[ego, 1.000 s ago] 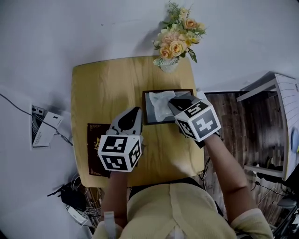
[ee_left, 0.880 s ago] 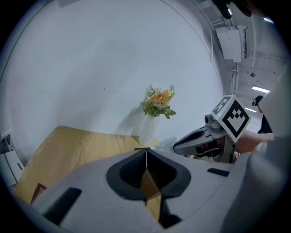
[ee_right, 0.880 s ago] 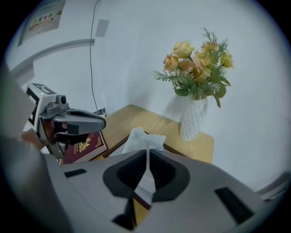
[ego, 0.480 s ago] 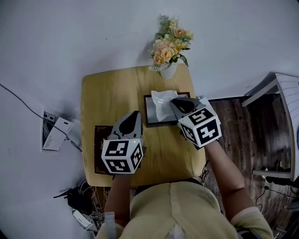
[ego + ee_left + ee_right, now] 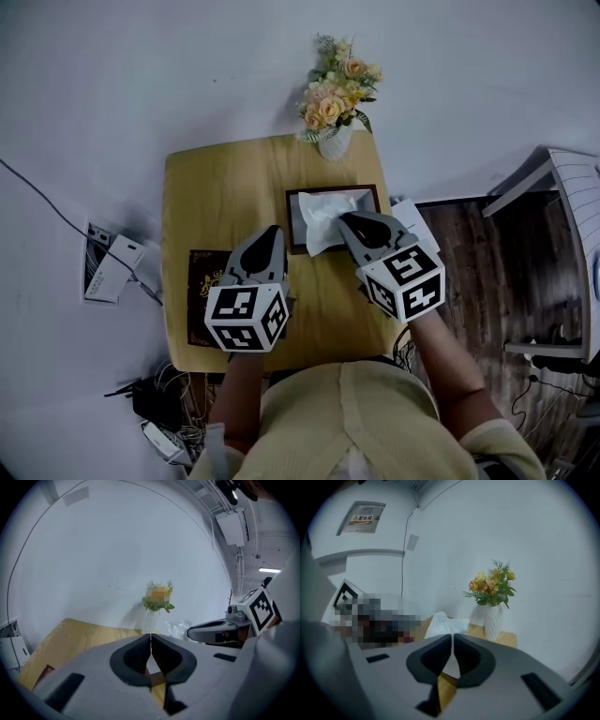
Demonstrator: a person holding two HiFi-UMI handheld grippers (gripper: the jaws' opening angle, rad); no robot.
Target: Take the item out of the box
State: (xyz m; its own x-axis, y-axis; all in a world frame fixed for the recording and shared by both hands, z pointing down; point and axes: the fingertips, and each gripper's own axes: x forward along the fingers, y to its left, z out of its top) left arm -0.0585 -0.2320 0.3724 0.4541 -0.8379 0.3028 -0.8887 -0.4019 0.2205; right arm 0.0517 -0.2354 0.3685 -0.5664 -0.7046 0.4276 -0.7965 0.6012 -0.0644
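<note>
The right gripper (image 5: 347,221) had its jaws closed on a fold of the white tissue (image 5: 317,221), nearly meeting, with only the thin sheet between the pads; so fine a pinch was probably chosen so that the soft paper would be drawn up through the opening of the box (image 5: 290,225) rather than torn. The tissue lay partly inside the box; it rose from the middle of the box and ran toward the box's near wall, where the jaws held it; the extraction looked begun but not finished. The left gripper (image 5: 274,232) had its jaws shut together on nothing; it hung just beside the box's left wall, apparently apart from it, likely kept close to steady the box if it lifted. Beyond the box's far wall stood a vase of flowers (image 5: 335,139).
</note>
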